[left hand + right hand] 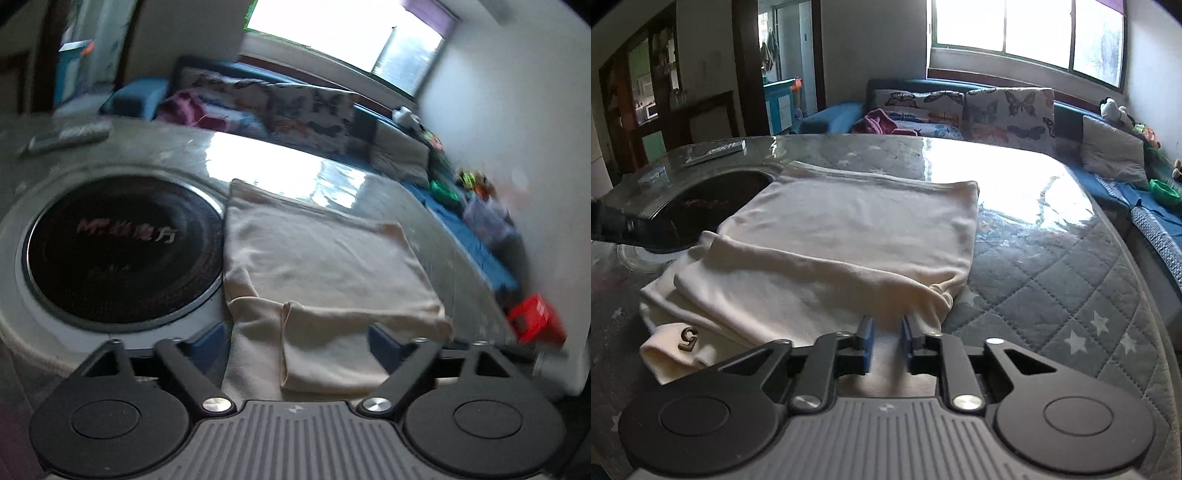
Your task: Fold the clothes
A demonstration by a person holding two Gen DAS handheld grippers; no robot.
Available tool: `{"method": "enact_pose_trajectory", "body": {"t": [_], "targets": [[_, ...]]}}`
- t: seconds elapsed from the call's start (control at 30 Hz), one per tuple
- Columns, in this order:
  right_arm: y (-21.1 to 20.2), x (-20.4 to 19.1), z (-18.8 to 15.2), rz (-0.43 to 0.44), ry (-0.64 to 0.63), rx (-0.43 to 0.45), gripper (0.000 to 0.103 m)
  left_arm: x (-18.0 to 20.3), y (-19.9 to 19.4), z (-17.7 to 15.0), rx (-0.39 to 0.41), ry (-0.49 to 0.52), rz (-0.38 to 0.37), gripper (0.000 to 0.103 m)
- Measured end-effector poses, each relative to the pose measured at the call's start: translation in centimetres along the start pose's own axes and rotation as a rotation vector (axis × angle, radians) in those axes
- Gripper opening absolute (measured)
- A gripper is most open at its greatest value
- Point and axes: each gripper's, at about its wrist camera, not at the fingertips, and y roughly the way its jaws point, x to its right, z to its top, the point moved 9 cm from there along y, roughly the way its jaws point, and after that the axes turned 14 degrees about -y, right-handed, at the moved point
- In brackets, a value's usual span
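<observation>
A cream garment point(325, 258) lies folded into a rough rectangle on the quilted grey table point(454, 236). In the left wrist view my left gripper point(297, 341) stands wide open over the garment's near folded edge, with the cloth lying loose between the blue pads. In the right wrist view the same garment point(849, 236) fills the middle, and a cuff with a small brown mark point(689, 334) sticks out at the near left. My right gripper point(889, 334) sits at the garment's near edge. Its pads stand a narrow gap apart, with flat cloth showing between them and not pinched.
A round black hob point(122, 251) is set into the table left of the garment, and the cloth overlaps its rim point(713, 199). A flat grey bar point(716, 149) lies at the far left. A red box point(535, 319) sits by the right edge. A blue sofa with butterfly cushions point(997, 107) stands behind.
</observation>
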Motion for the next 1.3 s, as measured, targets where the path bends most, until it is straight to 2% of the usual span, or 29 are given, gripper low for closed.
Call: {"method": "enact_pose_trajectory", "body": {"t": [0.13, 0.23, 0.33, 0.57, 0.73, 0.87, 0.93, 1.1, 1.3], "targets": [[-0.6, -0.4, 0.3, -0.001, -0.009, 0.019, 0.019, -0.9, 0.2, 0.6, -0.021, -0.118, 0.018, 0.097], [-0.7, -0.7, 0.4, 0.006, -0.008, 0.026, 0.019, -1.6, 0.4, 0.5, -0.056, -0.209, 0.002, 0.097], [-0.8, -0.7, 0.5, 0.012, 0.01, 0.032, 0.019, -2.1, 0.6, 0.4, -0.072, -0.251, 0.011, 0.097], [-0.8, -0.7, 0.8, 0.042, 0.09, 0.044, 0.02, -1.1, 0.4, 0.4, -0.049, -0.21, 0.022, 0.097], [-0.8, -0.8, 0.9, 0.072, 0.154, 0.041, 0.02, -0.1, 0.1, 0.5, 0.004, -0.126, 0.043, 0.096], [-0.9, -0.8, 1.0, 0.125, 0.208, 0.045, 0.021, 1.1, -0.4, 0.1, 0.057, 0.004, 0.048, 0.096], [-0.9, -0.8, 0.9, 0.138, 0.225, 0.043, 0.021, 1.9, -0.7, -0.4, 0.075, 0.093, 0.037, 0.092], [-1.5, -1.6, 0.5, 0.102, 0.111, 0.029, 0.021, 3.2, -1.4, -3.6, 0.063, 0.328, -0.011, 0.082], [-1.6, -2.9, -1.0, 0.073, -0.011, -0.006, 0.021, 3.8, -2.3, -7.0, 0.026, 0.514, -0.084, 0.076]]}}
